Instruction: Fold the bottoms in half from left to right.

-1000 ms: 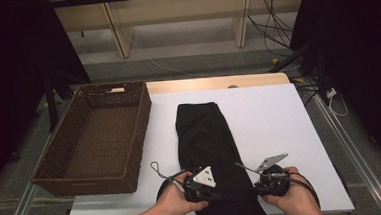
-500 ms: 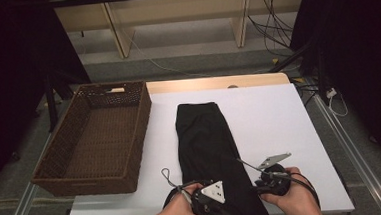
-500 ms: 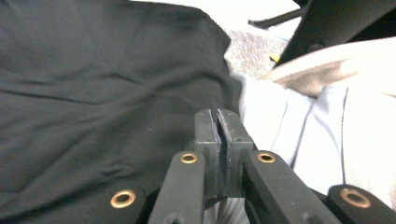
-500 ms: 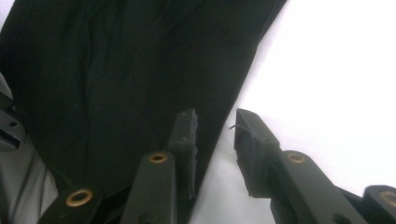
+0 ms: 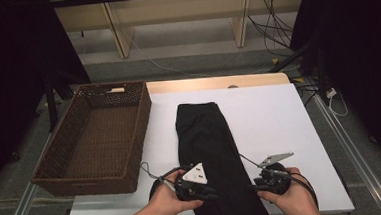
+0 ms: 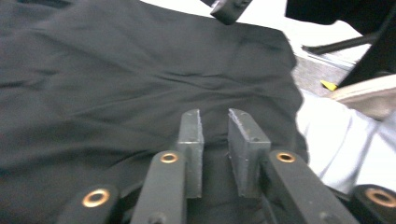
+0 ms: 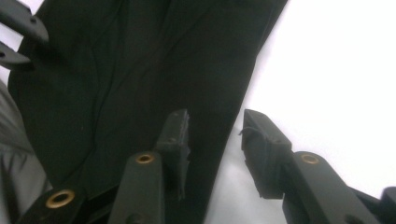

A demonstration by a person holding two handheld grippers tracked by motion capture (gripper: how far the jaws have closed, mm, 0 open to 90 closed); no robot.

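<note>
A: The black cloth [image 5: 208, 151] is lying flat down the middle of the white table [image 5: 290, 131], folded into a long strip, with its near end hanging over the front edge between the two hands.

B: And the grippers?

A: The left gripper [image 6: 215, 140] is hovering over the cloth's near part; its jaws have just been opening, a narrow gap now, pressing on nothing. The right gripper [image 7: 215, 140] is sitting at the cloth's right edge, one jaw over the fabric and one over the bare table. Its jaws have been opening too, wider, and nothing is pinched.

B: So it looks like they're letting go after laying it out?

A: I'm judging so. To do it well, both hands should be opening fully before lifting, so no fold gets dragged up. The brown basket [image 5: 100, 138] is waiting at the left, touching the table's edge.
</note>
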